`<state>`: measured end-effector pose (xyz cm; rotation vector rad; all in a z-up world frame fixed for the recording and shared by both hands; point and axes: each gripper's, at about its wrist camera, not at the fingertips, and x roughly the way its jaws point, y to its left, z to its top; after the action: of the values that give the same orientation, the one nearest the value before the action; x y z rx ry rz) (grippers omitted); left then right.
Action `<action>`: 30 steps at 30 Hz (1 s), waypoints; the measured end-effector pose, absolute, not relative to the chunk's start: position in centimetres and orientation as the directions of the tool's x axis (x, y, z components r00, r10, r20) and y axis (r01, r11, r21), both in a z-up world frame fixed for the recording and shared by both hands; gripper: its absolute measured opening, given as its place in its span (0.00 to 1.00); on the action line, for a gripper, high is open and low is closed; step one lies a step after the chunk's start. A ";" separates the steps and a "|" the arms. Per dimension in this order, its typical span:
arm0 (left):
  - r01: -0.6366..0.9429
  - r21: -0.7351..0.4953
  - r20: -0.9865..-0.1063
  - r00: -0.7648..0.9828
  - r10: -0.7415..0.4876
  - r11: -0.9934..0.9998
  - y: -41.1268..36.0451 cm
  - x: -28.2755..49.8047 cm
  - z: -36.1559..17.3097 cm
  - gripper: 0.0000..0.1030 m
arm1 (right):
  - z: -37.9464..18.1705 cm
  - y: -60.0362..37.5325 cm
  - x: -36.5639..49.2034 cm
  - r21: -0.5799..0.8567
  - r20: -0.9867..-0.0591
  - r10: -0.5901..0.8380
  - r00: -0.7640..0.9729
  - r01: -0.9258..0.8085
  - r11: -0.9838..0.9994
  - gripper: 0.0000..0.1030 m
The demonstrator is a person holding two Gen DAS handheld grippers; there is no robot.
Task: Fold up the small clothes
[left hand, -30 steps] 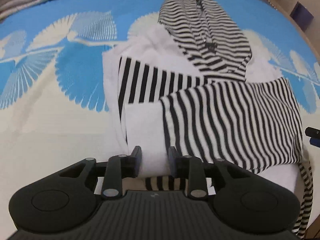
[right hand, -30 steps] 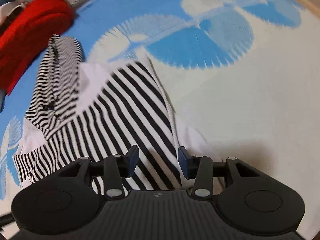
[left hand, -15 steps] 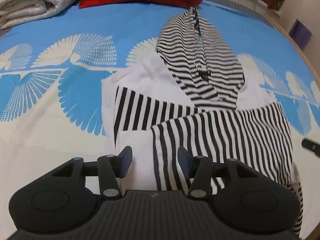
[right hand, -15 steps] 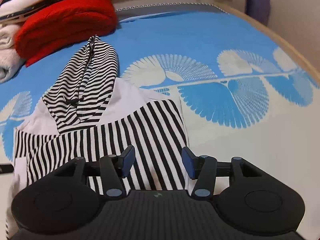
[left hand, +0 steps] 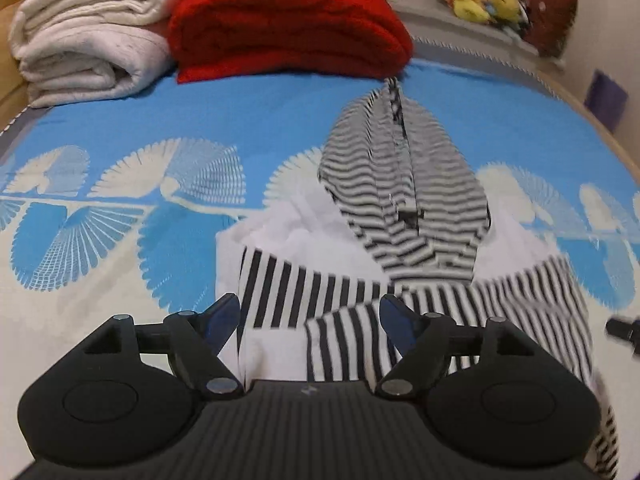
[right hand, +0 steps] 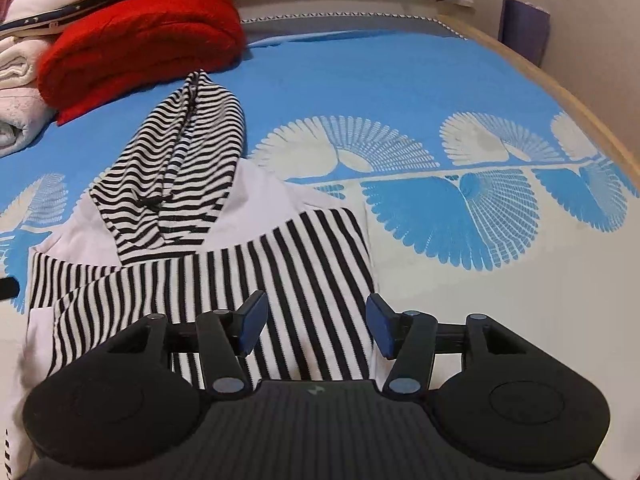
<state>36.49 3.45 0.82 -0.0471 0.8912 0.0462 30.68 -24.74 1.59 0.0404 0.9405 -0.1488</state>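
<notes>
1. The striped hooded top (left hand: 400,280) lies flat on the bed (left hand: 120,140), hood pointing away from both grippers.
2. Left gripper (left hand: 310,320): jaws apart, just widened, holding nothing, above the folded sleeves.
3. Right gripper (right hand: 316,326): likewise apart, just widened, above the hem.

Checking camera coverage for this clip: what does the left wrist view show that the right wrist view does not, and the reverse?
Only the left wrist view: the left gripper, open and empty, and the whole stack of folded white towels.
Only the right wrist view: the right gripper, open and empty, and the sheet's fan prints beyond the garment.
Both: the striped hoodie with sleeves folded across, the red blanket, the blue sheet, the yellow plush toys.
</notes>
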 end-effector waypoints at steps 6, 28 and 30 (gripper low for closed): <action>-0.107 -0.042 -0.752 0.657 0.040 0.993 3.9 37.1 3.0 0.77 | 2.1 -23.1 30.6 -0.081 -0.780 -0.124 0.613 0.097 0.992 0.55; -0.239 -0.036 -0.764 0.632 0.127 0.970 6.9 38.7 3.4 0.74 | 2.1 -22.0 32.3 -0.107 -0.740 -0.168 0.651 0.133 0.985 0.55; -0.235 -0.039 -0.763 0.635 0.122 0.971 6.9 38.6 3.4 0.74 | 2.1 -22.4 32.4 -0.111 -0.734 -0.180 0.654 0.147 0.983 0.55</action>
<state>38.64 6.89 3.42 -0.1397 0.8600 0.2046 32.38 -22.42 2.11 -0.0429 0.8373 -0.1855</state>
